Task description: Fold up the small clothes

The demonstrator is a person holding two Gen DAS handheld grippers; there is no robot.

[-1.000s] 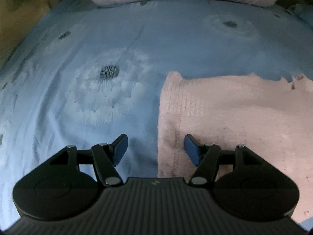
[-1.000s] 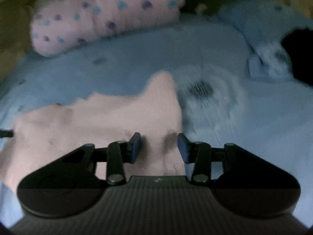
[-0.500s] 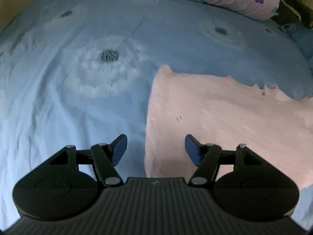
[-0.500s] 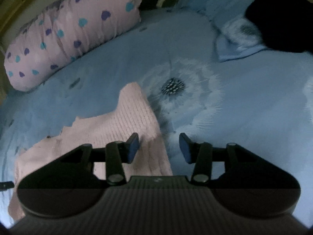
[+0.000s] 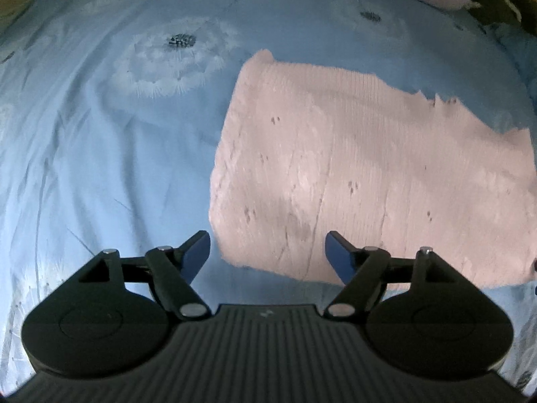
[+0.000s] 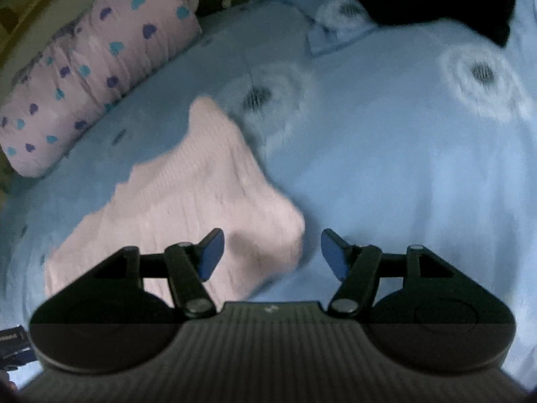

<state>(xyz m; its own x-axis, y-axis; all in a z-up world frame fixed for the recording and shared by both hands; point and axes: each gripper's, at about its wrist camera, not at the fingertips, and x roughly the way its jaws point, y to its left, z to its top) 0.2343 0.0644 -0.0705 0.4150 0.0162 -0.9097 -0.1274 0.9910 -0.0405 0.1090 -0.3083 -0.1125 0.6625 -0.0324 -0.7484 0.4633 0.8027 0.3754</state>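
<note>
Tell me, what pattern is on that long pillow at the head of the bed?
Pink pillow dotted with small purple and turquoise hearts, clearest in the right wrist view.

Your left hand-held gripper points steeply downward, its jaws apart and just widened, gripping nothing. Your right hand-held gripper tilts down less steeply, jaws likewise just opened wider and holding nothing.

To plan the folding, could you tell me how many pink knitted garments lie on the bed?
1: the pink knitted garment lies flat on the blue sheet, ahead of both open grippers. Others may lie out of view.
</note>
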